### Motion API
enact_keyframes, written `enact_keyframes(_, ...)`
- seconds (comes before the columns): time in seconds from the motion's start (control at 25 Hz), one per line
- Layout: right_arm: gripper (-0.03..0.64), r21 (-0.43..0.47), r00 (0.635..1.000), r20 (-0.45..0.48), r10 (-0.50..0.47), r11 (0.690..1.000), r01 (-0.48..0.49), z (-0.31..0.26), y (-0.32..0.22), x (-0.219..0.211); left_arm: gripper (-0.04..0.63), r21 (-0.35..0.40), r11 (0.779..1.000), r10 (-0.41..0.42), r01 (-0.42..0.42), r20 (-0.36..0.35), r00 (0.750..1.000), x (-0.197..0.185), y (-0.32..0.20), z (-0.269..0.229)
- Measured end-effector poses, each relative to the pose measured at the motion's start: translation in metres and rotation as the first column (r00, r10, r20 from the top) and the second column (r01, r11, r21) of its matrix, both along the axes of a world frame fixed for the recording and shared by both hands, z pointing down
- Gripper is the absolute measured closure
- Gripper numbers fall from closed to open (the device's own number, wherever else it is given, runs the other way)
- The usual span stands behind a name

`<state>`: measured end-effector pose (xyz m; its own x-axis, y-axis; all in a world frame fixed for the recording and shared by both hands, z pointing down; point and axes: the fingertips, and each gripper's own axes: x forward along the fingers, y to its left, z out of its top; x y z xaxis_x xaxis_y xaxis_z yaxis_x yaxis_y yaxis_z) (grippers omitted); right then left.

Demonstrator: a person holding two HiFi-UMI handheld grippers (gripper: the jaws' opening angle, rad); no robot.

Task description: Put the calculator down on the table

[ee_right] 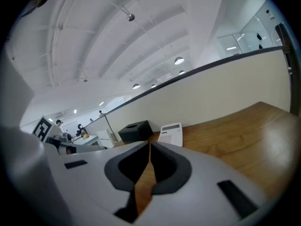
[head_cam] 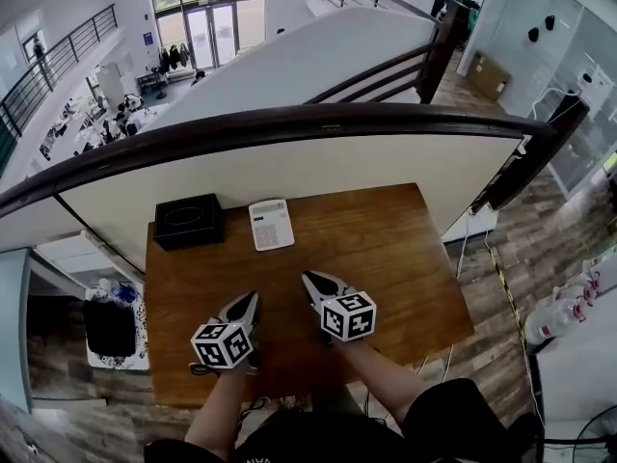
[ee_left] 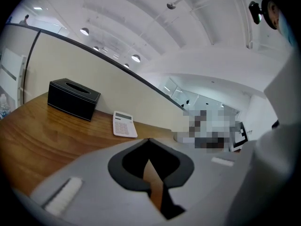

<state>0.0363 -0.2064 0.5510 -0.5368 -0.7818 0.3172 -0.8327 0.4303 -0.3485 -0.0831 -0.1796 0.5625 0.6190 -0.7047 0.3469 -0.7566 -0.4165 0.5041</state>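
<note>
Head view: we find the calculator (head_cam: 271, 224) lying flat on the table (head_cam: 386, 249) at its far edge, just beside the black box (head_cam: 188, 220). We hold the left gripper (head_cam: 252, 299) and right gripper (head_cam: 308, 279) well apart from it, both jaw pairs clenched on nothing. We judge the placement complete; the next move calls only for keeping clear.

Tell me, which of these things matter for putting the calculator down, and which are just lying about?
Part of the job:
- calculator, already flat on the wooden table
- left gripper and right gripper, both shut and empty, apart from it

Just lying about:
- black tissue box, beside the calculator
</note>
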Motion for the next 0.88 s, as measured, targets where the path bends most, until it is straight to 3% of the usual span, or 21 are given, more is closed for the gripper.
enact_keyframes(0.56, 0.598, -0.001, 1.000, 0.012, 0.023, 1.000, -0.023, 0.000, 0.070, -0.020, 0.584, 0.057, 0.996, 0.061, -0.062, 0.025, 0.998, -0.013, 0.063, -0.010)
enact_keyframes(0.88, 0.603, -0.002, 1.000, -0.015, 0.017, 1.000, -0.017, 0.002, 0.097, -0.028, 0.584, 0.052, 0.995, 0.080, -0.081, 0.029, 0.996, -0.018, 0.094, -0.003)
